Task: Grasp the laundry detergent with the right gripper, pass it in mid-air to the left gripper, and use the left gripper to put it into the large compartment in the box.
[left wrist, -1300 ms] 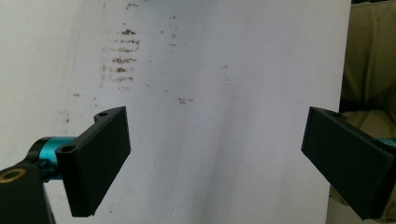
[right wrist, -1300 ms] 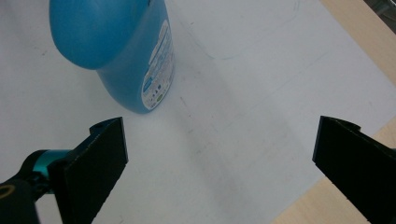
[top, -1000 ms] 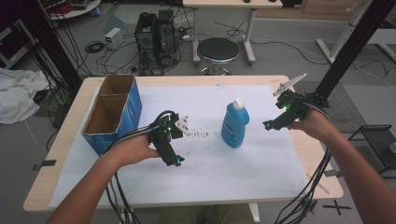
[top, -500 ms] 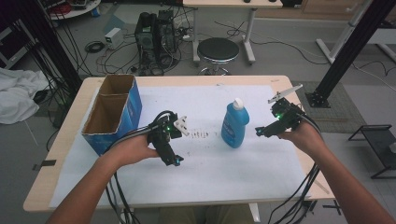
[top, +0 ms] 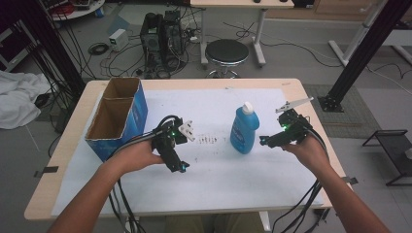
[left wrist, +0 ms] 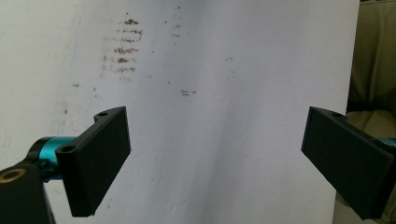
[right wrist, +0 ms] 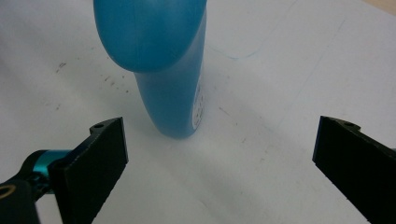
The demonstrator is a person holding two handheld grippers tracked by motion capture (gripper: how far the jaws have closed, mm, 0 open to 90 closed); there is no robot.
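A blue bottle with a white cap stands upright on the white sheet near the table's middle right; the right gripper view shows its lower body close ahead. My right gripper is open just to the right of the bottle, jaws wide apart and pointing at its base without touching. My left gripper is open over bare white sheet left of centre, jaws spread with nothing between them. Brown smudges mark the sheet ahead of it.
An open blue cardboard box with two compartments stands at the table's left. Cables trail from both grippers off the near edge. A black stool and computer gear sit on the floor beyond the table's far edge.
My right gripper has moved left and down toward the bottle's base. The left gripper has stayed in place.
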